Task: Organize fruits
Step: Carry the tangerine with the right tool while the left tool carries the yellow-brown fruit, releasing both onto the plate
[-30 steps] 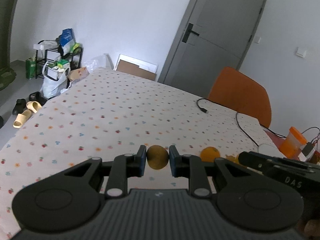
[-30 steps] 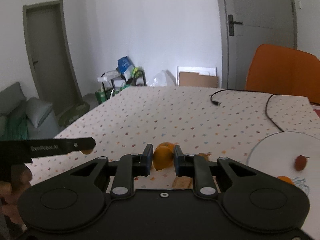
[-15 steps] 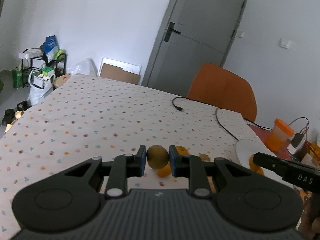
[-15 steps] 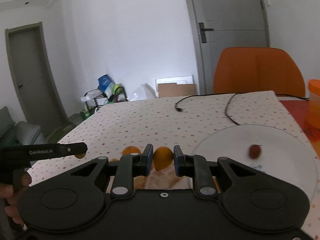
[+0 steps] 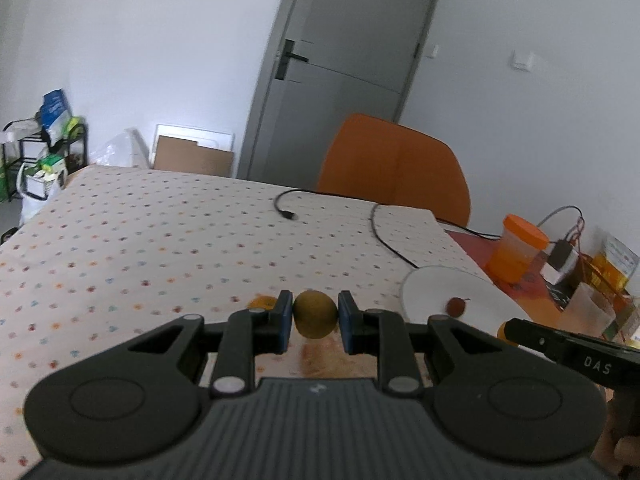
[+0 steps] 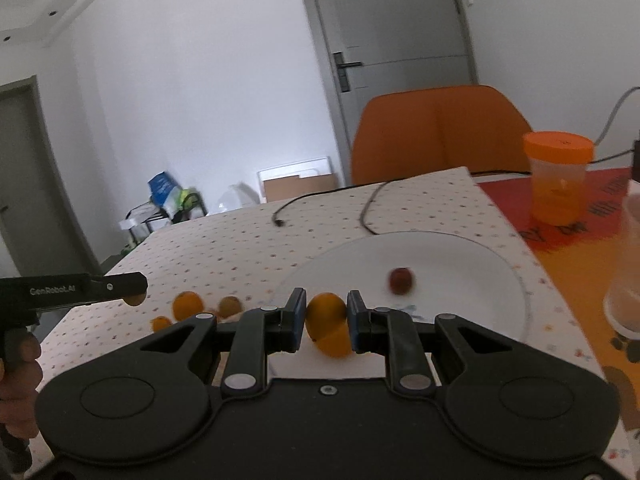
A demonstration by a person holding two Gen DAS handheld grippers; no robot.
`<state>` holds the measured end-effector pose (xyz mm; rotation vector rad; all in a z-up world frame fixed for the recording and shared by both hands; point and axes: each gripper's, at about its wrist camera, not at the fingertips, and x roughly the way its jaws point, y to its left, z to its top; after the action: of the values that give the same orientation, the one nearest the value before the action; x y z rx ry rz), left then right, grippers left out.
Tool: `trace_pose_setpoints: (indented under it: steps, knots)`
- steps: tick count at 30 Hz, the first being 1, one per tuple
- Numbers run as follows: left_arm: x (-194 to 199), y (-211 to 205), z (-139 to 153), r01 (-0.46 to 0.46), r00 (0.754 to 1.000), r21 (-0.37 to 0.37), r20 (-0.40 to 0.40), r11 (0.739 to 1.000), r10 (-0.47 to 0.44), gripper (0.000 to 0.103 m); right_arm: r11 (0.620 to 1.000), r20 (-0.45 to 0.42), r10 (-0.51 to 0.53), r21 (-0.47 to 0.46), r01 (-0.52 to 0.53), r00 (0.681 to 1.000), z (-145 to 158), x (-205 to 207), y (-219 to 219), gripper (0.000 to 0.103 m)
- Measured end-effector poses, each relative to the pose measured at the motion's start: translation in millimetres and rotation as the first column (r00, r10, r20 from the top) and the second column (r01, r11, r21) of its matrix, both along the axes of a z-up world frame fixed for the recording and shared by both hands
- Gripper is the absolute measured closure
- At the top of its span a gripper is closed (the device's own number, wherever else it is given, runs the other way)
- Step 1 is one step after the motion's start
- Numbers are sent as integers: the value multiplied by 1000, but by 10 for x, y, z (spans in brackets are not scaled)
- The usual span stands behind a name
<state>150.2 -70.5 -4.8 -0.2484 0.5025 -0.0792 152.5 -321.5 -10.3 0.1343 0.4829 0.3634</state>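
My left gripper [image 5: 314,322] is shut on a round brown-green fruit [image 5: 315,319], held above the dotted tablecloth [image 5: 160,240]. My right gripper [image 6: 327,322] is shut on an orange fruit [image 6: 329,324], over the near rim of a white plate [image 6: 460,264]. A small dark red fruit [image 6: 401,280] lies on that plate; in the left wrist view the plate [image 5: 436,292] with the red fruit [image 5: 456,306] is to the right. Loose on the cloth are an orange [image 6: 187,305], a brownish fruit [image 6: 230,305] and a smaller orange piece [image 6: 160,323].
A black cable [image 5: 384,236] runs across the far side of the table. An orange-lidded jar [image 6: 558,176] and a clear cup [image 6: 628,272] stand on the red mat at right. An orange chair [image 5: 396,168] is behind the table. A person's hand [image 6: 16,376] holds the left gripper.
Both grippers swung to the right with their fruits still held. The plate has come closer in both views, and the right gripper's orange is now over its near rim.
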Motion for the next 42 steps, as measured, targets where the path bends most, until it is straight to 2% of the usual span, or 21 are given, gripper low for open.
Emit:
trace_pose_setpoints:
  steps: [15,19,31,39,42]
  knots:
    - [194,-646,-23,132,991,40,-16,990,-131,80,995,-25,-95,36,96,995,-148,-42,-516,83]
    - [247,-805,-40,166,986,43,-25,985,-165,80,991,-24,-123,45,124,992,-170,-58,-614,77]
    - [312,-1187,-55,248,968,48,-40,967,-247,80,984,-33,-150,88,153,988,-226,-131,-830,76]
    - [287,-1039,-8,198,980,50,-33,979,-197,75,985,-30,-145,94,147,989,-244,-152,-830,75]
    - [263,-892,-22,165,986,48,-43,985,-163,69,985,-36,-139,97,142,990,-261,-143,-810,74]
